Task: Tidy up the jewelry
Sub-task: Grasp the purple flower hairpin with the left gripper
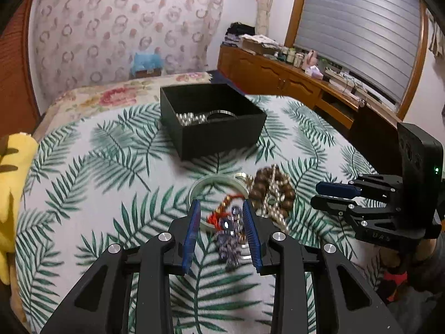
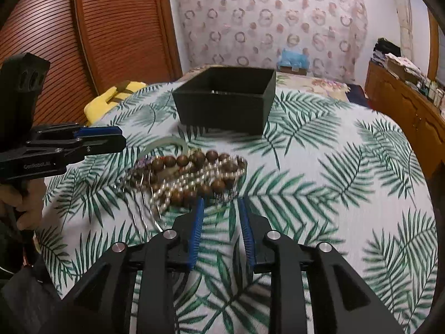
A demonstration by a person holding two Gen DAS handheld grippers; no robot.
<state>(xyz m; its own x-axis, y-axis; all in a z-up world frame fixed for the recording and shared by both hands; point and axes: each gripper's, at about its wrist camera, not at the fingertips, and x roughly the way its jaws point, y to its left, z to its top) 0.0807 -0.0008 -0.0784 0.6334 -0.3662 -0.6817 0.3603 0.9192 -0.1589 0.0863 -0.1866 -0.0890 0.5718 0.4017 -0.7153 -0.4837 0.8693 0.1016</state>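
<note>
I am working over a bed spread with a palm-leaf cloth (image 1: 83, 167), a patterned curtain behind it. The black box (image 1: 211, 119), square and matte, sits at twelve o'clock from the jewelry pile and already holds some silvery beads and a bangle. The loose pile lies on the cloth nearer to me: a pale glassy bangle (image 1: 218, 188), chunky brown wooden beads (image 2: 194, 172), and a strand of small pearls (image 2: 178, 192) tangled through them.

My left gripper (image 1: 222, 232) has its jaws parted, with a purple beaded piece (image 1: 230, 239) and its red cord between the pads; whether they press on it I cannot tell through the blur. My right gripper (image 2: 219, 231) stands released and empty, the wooden beads just beyond its tips at eleven o'clock.

I judge this the pick-up step. Next I must close on one strand without dragging the tangle, then carry it to the box.
</note>
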